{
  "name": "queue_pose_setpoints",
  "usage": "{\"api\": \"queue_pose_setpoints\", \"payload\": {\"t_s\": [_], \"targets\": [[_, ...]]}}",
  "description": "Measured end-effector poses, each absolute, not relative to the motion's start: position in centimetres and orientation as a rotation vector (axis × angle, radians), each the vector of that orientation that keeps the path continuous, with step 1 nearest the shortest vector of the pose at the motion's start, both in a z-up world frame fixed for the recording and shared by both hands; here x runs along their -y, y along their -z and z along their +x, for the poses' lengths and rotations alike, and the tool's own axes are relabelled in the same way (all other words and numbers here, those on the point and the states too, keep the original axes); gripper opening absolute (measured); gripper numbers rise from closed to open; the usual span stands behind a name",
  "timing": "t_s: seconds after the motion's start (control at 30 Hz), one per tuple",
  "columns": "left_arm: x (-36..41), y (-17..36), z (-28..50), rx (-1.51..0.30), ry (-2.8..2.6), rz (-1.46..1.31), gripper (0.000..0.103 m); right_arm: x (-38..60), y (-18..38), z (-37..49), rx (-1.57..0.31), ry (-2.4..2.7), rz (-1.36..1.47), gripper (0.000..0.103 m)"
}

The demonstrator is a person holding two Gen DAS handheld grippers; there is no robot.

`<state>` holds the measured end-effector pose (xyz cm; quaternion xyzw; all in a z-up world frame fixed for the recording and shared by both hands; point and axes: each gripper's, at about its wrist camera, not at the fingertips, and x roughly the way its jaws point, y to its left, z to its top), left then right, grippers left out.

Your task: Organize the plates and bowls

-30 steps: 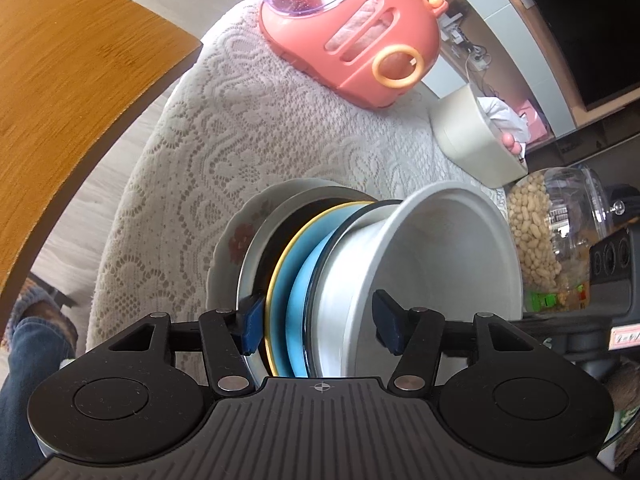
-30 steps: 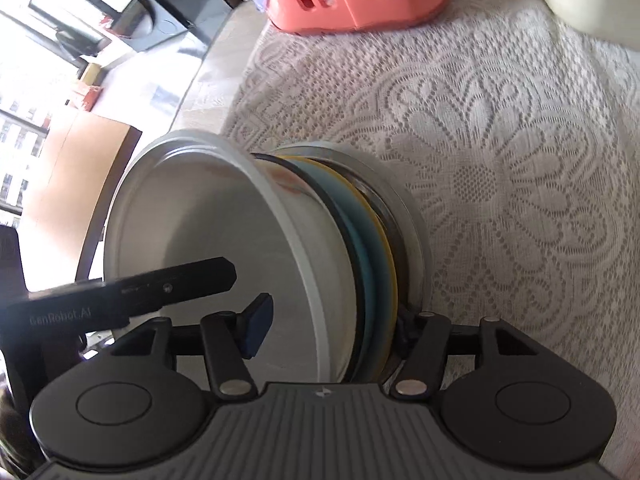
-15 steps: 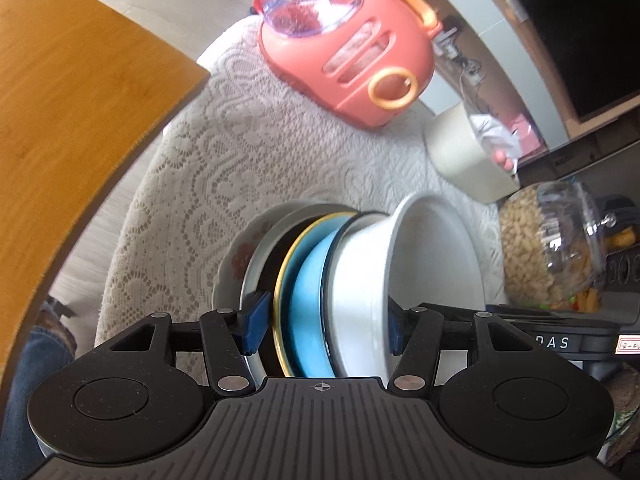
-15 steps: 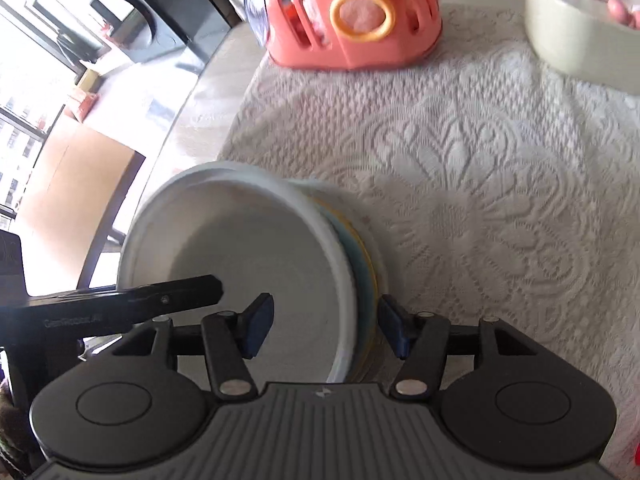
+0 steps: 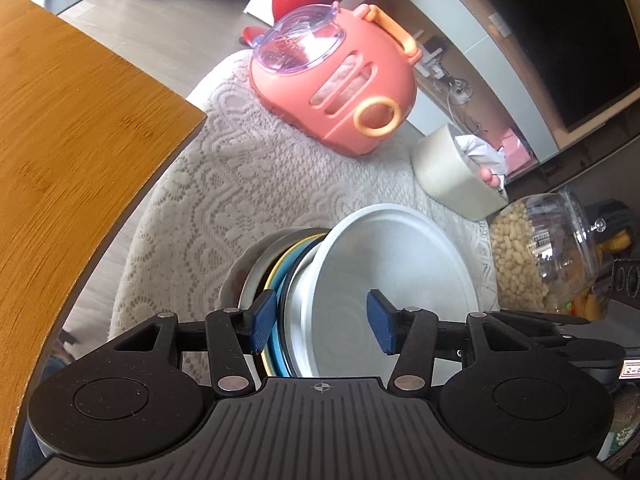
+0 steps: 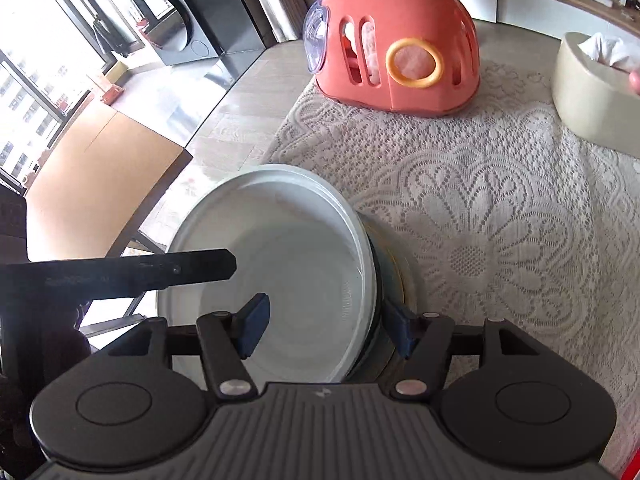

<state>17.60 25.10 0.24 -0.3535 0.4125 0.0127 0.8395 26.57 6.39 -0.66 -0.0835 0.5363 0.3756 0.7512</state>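
A stack of dishes is held between both grippers above the lace-covered table [image 5: 248,184]. A white bowl [image 5: 396,276] is on top, with a blue and yellow plate [image 5: 280,280], a grey plate and a floral plate [image 5: 234,284] under it. My left gripper [image 5: 320,320] is shut on the stack, one pad under the plates, one inside the bowl. In the right wrist view the white bowl [image 6: 288,264] fills the middle, and my right gripper [image 6: 324,328] is shut on the opposite rim of the stack.
A pink plastic carrier [image 5: 336,92] stands at the table's far side, also in the right wrist view [image 6: 396,48]. A beige tub [image 5: 452,172] and a jar of peanuts [image 5: 532,256] stand to the right. A wooden tabletop [image 5: 68,144] lies to the left.
Both grippers have lifted and drawn back with the stack. The stack has tipped from on-edge toward level, so the bowl's mouth now faces up. The table looks farther away.
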Motion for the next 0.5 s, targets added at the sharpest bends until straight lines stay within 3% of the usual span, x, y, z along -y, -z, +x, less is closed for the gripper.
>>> {"api": "queue_pose_setpoints", "payload": {"t_s": [0.5], "targets": [[-25.2, -1.6, 17.0, -0.765, 0.026, -0.791, 0.054, -4.2, 0.5, 27.2, -1.163, -0.838, -0.045, 0.063]]}}
